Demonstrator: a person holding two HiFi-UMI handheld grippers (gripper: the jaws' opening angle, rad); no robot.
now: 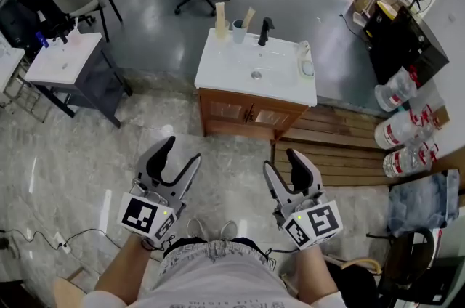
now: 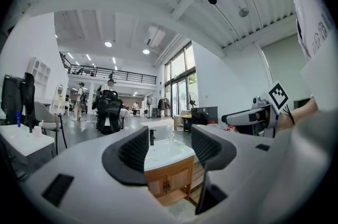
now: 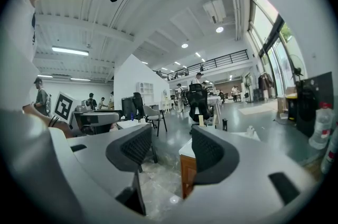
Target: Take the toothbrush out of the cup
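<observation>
Toothbrush (image 1: pixel 249 16): stands in the cup (image 1: pixel 239 31), leaning right, with its pale upper end well above the rim.
Cup: white, upright, at the far edge of the washstand top (image 1: pixel 225 70), just left of the black tap (image 1: pixel 266 31) and just right of a tall beige item (image 1: pixel 220 19).
Left gripper (image 1: pixel 182 152): held near the person's body, well short of the washstand; its 2 jaws are spread wide with nothing between them.
Right gripper (image 1: pixel 282 161): beside the left one, equally far from the cup; its jaws are also spread wide and empty.
Stage: likely the approach, with no reach begun.
Handling: the toothbrush looks light, thin and stiff. Its smooth shaft could twist or slip in a loose pinch.
Grip point: probably the exposed shaft just above the rim, pinched across its width and drawn out along its lean.
Risk: the cup looks light and may tip or drag, so the 2nd gripper could steady its wall.
</observation>
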